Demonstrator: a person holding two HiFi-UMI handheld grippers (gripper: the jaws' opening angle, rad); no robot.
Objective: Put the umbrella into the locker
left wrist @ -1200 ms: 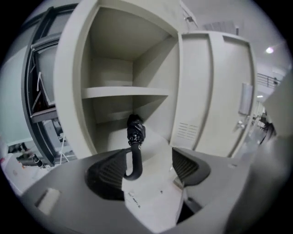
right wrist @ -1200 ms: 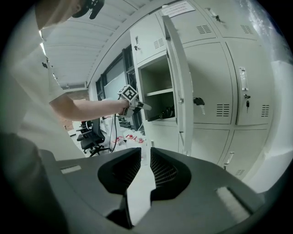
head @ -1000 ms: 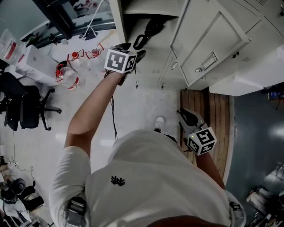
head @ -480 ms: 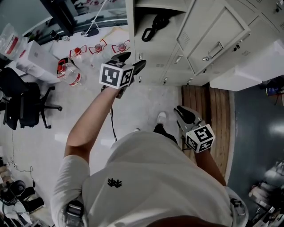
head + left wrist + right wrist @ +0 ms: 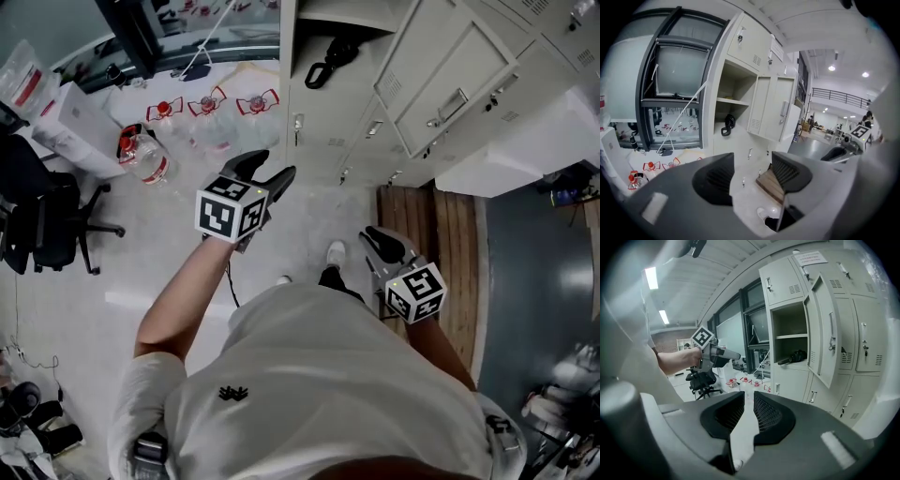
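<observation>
1. The left gripper (image 5: 270, 169) is hovering over the floor, its jaws apart and empty, having just been closing a little.
2. The right gripper (image 5: 373, 236) is keeping its jaws almost together, clamping nothing.
3. The umbrella (image 5: 328, 58) is lying on the shelf of the open locker (image 5: 289, 56).

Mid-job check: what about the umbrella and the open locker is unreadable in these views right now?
- Umbrella, head view: only its looped handle end shows; the rest fades into the dark locker compartment.
- Same umbrella, both gripper views: small and dark, so how it rests inside is unclear.
- Notice on the locker top, right gripper view: too small to read.
- Floor beneath the person, head view: hidden by the torso.
</observation>
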